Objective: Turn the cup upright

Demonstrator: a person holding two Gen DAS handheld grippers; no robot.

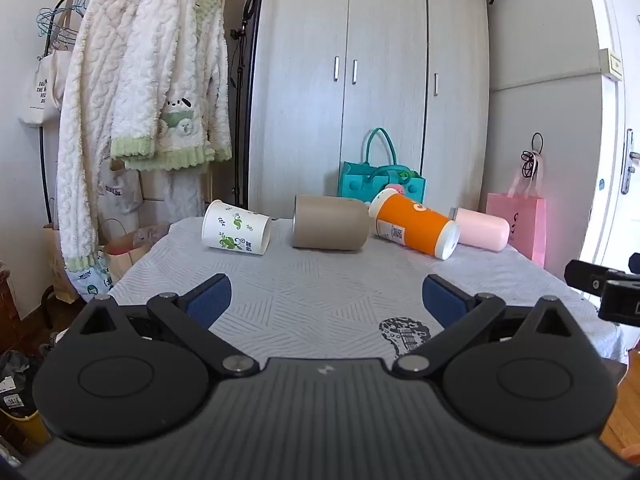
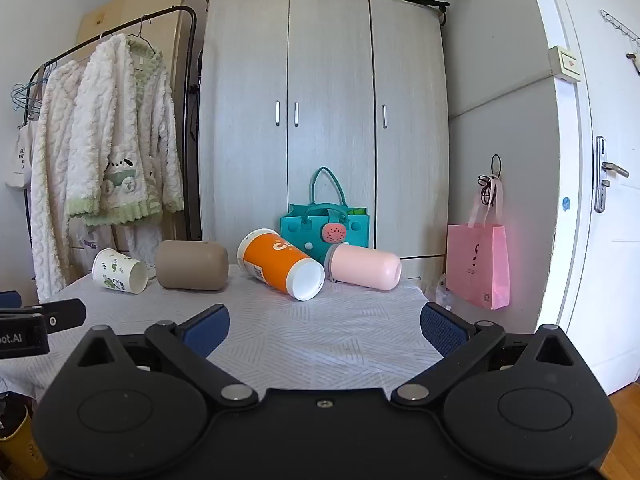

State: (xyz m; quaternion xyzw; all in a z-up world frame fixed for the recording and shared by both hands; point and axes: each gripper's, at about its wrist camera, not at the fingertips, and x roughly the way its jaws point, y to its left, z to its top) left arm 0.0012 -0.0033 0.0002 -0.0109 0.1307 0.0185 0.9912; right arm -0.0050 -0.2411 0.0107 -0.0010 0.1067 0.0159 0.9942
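Four cups lie on their sides in a row at the far edge of the table (image 1: 320, 292): a white leaf-printed paper cup (image 1: 236, 228), a tan cup (image 1: 330, 222), an orange cup (image 1: 414, 224) and a pink cup (image 1: 482, 228). The left gripper (image 1: 326, 300) and right gripper (image 2: 325, 326) hover near the table's front, both spread wide and holding nothing.

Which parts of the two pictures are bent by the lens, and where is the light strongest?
Left wrist view: the wardrobe bows outward, and the door at the right edge curves and is overexposed. Right wrist view: the wardrobe and the door bend too, though the door is less washed out; the corners go dark. The cups stay sharp in both.
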